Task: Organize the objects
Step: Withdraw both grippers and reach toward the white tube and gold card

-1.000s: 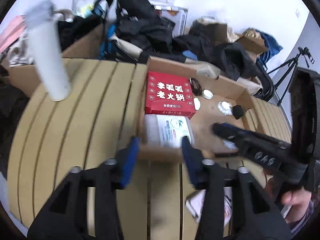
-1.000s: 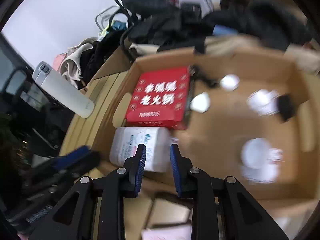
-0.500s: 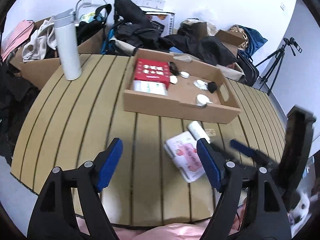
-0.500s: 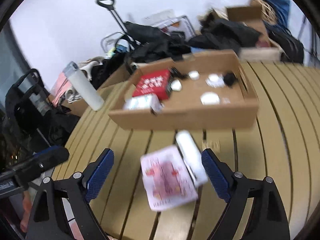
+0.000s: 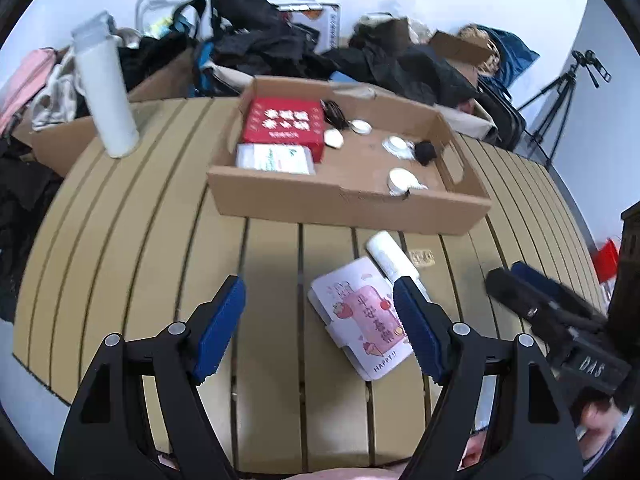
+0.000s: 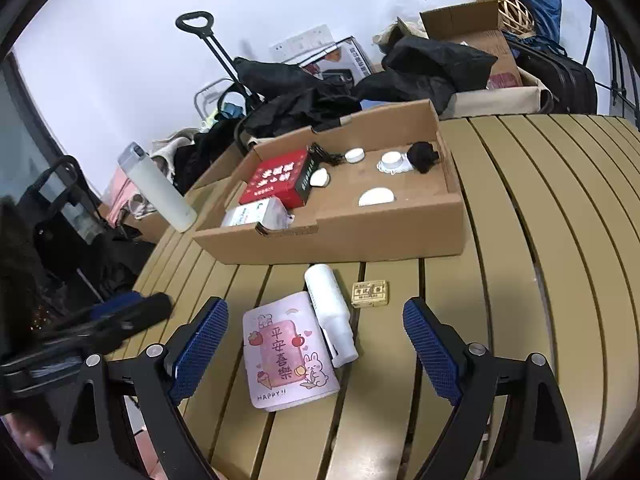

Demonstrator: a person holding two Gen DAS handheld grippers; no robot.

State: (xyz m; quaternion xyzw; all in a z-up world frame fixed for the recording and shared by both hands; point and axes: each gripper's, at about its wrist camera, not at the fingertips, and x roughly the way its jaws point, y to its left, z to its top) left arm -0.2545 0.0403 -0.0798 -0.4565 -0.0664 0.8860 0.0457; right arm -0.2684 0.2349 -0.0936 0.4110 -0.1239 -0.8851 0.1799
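Observation:
An open cardboard box (image 5: 352,200) (image 6: 360,236) stands on the slatted table. It holds a red box (image 5: 284,124) (image 6: 276,178), a white wipes pack (image 5: 274,159) (image 6: 256,216), small white lids and a black ball. In front of it lie a pink card pack (image 5: 362,314) (image 6: 286,348), a white bottle (image 5: 390,258) (image 6: 330,312) and a small tan box (image 6: 370,293). My left gripper (image 5: 320,332) is open and empty, near the table's front edge. My right gripper (image 6: 316,352) is open and empty over the pink pack.
A tall white flask (image 5: 106,88) (image 6: 158,188) stands at the table's left. Dark clothes, bags and cardboard boxes pile up behind the table (image 5: 304,52). A tripod (image 5: 560,92) stands at the far right.
Both grippers have pulled back from the box to the table's front and opened wide. The wipes pack now lies in the box beside the red box.

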